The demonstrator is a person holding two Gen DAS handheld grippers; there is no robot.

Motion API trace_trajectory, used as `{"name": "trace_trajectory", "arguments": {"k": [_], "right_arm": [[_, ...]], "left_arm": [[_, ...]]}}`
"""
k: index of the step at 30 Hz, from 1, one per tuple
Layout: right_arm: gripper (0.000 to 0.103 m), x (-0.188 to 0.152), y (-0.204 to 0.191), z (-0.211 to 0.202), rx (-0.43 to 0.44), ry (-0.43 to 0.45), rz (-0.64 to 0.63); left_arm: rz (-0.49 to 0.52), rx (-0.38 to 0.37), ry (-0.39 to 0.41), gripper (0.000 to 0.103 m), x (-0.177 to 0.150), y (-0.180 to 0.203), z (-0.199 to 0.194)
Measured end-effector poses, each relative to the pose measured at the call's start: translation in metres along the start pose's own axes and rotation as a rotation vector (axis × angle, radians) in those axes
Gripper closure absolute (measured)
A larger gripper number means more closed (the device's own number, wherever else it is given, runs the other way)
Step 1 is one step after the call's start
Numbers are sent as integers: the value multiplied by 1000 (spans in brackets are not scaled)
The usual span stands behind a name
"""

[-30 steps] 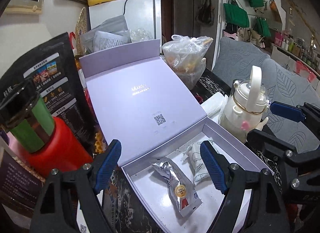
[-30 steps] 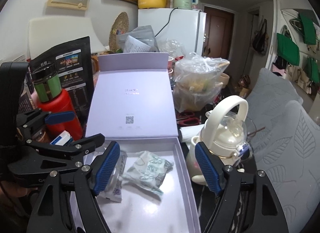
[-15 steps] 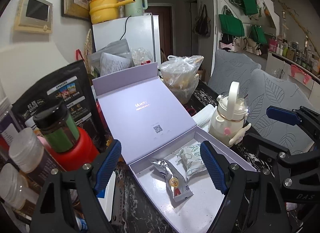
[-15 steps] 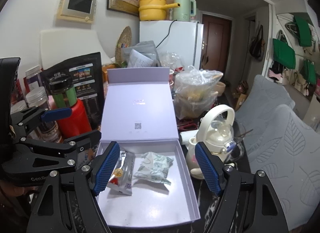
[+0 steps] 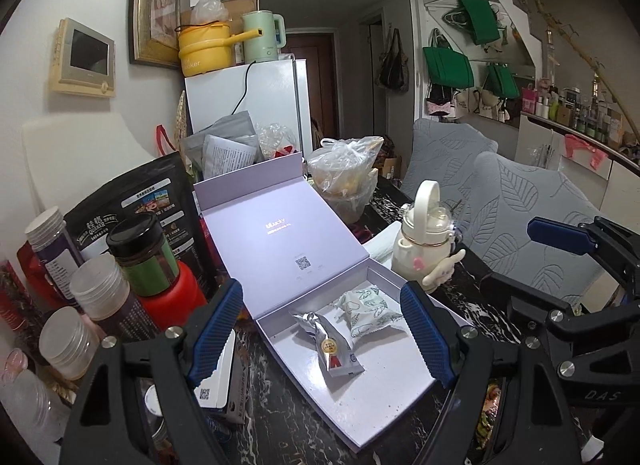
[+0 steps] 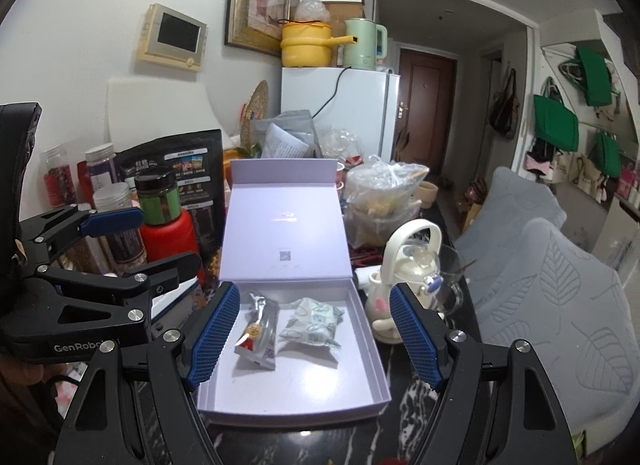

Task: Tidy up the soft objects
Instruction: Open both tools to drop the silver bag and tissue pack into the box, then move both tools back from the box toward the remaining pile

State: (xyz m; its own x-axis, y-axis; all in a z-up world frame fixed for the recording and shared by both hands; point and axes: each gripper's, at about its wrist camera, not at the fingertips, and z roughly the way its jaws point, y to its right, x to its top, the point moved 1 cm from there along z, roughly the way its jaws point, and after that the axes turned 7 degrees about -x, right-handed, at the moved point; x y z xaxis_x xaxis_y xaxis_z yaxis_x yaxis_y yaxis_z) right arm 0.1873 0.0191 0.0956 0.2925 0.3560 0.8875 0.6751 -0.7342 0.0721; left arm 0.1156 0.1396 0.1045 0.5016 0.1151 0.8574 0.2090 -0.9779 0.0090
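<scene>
Silver packet (image 6: 258,335) and green-printed pouch (image 6: 314,323) lie in the box (image 6: 370,345) below both empty, parted tongs (image 6: 314,335).

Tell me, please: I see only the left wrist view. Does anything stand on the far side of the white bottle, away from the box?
Observer: Yes. The right wrist view shows a clear glass mug right beside the white bottle, on the side away from the box.
Operator: Is the right gripper holding something? I see it only from the side.
Observer: No. The right gripper is open and empty. The silver packet and the green-printed packet both lie in the box.
</scene>
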Motion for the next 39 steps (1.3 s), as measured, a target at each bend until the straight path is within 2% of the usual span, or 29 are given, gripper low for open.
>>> {"name": "trace_trajectory", "arguments": {"k": [12,23,39], "right_arm": [[25,-31,0,-46,-19,-2,24],[25,-68,4,-79,-45,-41,50],[23,-117,11,-131,-105,-71,113]], "left_arm": [[16,-54,3,22,-28,29,-38],[49,-99,-3,22,-57,53,-67],[111,-200,-25,22,-92,94,-91]]}}
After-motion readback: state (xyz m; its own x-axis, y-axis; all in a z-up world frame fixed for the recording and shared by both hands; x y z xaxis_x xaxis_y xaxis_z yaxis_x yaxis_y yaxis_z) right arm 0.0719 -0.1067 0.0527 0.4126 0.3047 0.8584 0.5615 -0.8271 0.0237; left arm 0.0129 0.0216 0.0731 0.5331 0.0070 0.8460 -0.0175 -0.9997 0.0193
